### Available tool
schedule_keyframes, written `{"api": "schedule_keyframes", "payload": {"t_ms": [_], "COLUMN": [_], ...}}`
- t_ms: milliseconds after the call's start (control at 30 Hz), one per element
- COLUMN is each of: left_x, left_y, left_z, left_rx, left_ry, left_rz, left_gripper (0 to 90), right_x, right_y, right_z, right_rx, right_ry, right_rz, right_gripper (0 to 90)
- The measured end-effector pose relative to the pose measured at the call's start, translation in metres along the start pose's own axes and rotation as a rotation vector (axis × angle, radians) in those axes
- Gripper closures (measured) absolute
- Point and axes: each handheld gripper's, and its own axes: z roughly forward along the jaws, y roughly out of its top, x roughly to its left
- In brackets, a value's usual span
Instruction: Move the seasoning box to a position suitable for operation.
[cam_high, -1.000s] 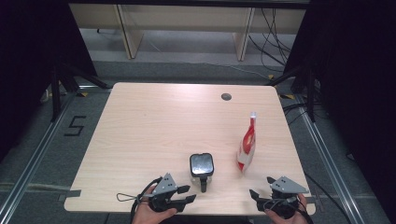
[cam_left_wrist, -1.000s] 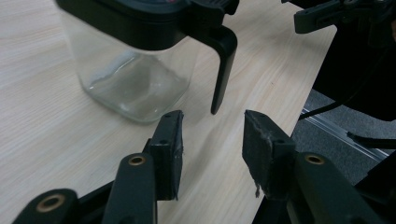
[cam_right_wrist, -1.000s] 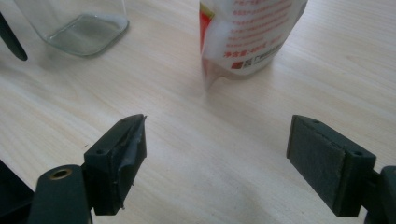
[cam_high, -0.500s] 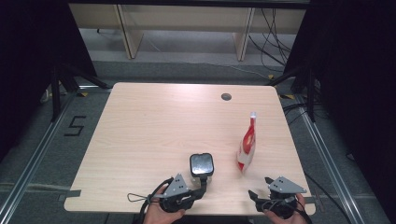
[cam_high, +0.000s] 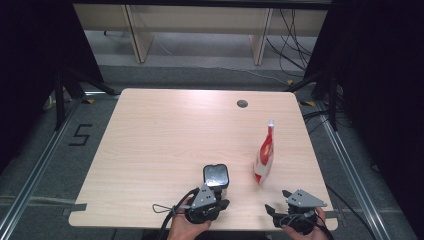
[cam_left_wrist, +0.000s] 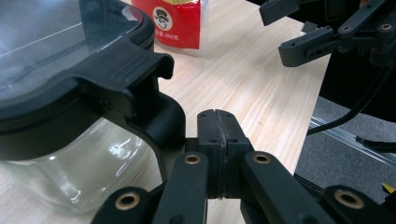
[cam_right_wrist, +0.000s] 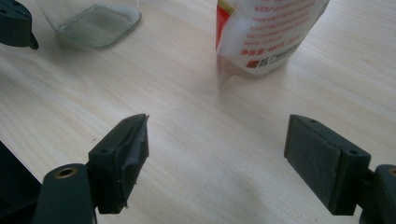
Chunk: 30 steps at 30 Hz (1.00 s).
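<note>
I see a clear glass jar (cam_high: 216, 176) with a black clip-lock lid (cam_left_wrist: 70, 70), closed, standing upright near the front edge of the counter (cam_high: 165, 135). Just to its right a red and white stand-up pouch (cam_high: 264, 156) stands upright, sealed at the top, apart from the jar.

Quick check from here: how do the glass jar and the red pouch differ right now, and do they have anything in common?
The glass jar is clear with a black lid; the pouch is red and white with printing. The jar sits squat and low, while the pouch stands tall and narrow. The left gripper, jaws shut, is right beside the jar's lid clasp; the right gripper, open, is short of the pouch. Both stand upright on the table.
</note>
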Motion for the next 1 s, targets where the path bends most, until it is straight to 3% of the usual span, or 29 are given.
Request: {"api": "schedule_keyframes", "payload": {"t_ms": [67, 167, 233, 267, 567, 633, 667, 700, 733, 767, 800, 833, 967, 1000], "left_x": [0.001, 0.001, 0.003, 0.003, 0.017, 0.02, 0.021, 0.024, 0.024, 0.025, 0.026, 0.029, 0.035, 0.037], "left_y": [0.0, -0.001, 0.0, -0.002, -0.008, -0.008, -0.009, -0.01, -0.01, -0.01, -0.01, -0.01, -0.013, -0.013], "left_z": [-0.001, -0.001, -0.004, -0.004, -0.021, -0.023, -0.026, -0.027, -0.028, -0.03, -0.031, -0.033, -0.038, -0.039], "left_rx": [0.004, 0.005, 0.012, -0.006, -0.009, -0.001, -0.015, -0.007, -0.007, -0.001, -0.005, -0.004, -0.015, -0.018], "left_ry": [-0.008, 0.008, 0.009, 0.015, 0.048, 0.041, 0.06, 0.055, 0.052, 0.07, 0.069, 0.071, 0.097, 0.102], "left_rz": [0.014, -0.002, 0.025, -0.003, -0.026, -0.024, -0.051, -0.051, -0.055, -0.037, -0.049, -0.031, -0.057, -0.047], "left_gripper": [88.8, 88.8, 88.8, 88.8, 87.8, 86.6, 85.9, 86.1, 86.2, 85.9, 85.7, 85.1, 84.2, 83.6], "right_x": [0.001, 0.001, 0.001, 0.001, 0.001, 0.002, 0.001, 0.004, 0.001, 0.003, 0.002, 0.002, 0.001, 0.002], "right_y": [0.0, 0.0, 0.0, 0.0, 0.0, 0.0, 0.0, 0.0, 0.0, 0.0, 0.0, 0.0, 0.0, 0.0], "right_z": [0.0, 0.0, 0.0, 0.0, 0.0, 0.0, 0.001, 0.0, 0.001, 0.0, 0.0, 0.001, 0.001, 0.0], "right_rx": [-0.002, -0.003, -0.003, 0.0, -0.005, 0.005, -0.001, 0.011, -0.001, 0.003, 0.009, 0.007, 0.0, 0.008], "right_ry": [0.009, 0.005, 0.006, 0.009, 0.006, 0.017, 0.012, 0.014, 0.014, 0.016, 0.018, 0.017, 0.01, 0.016], "right_rz": [0.003, -0.001, -0.001, 0.004, -0.005, 0.012, 0.005, 0.03, -0.003, 0.021, 0.008, 0.001, 0.004, 0.013], "right_gripper": [23.0, 23.0, 23.0, 23.0, 23.0, 23.0, 23.0, 23.0, 23.0, 23.0, 23.0, 23.0, 23.0, 23.0]}}
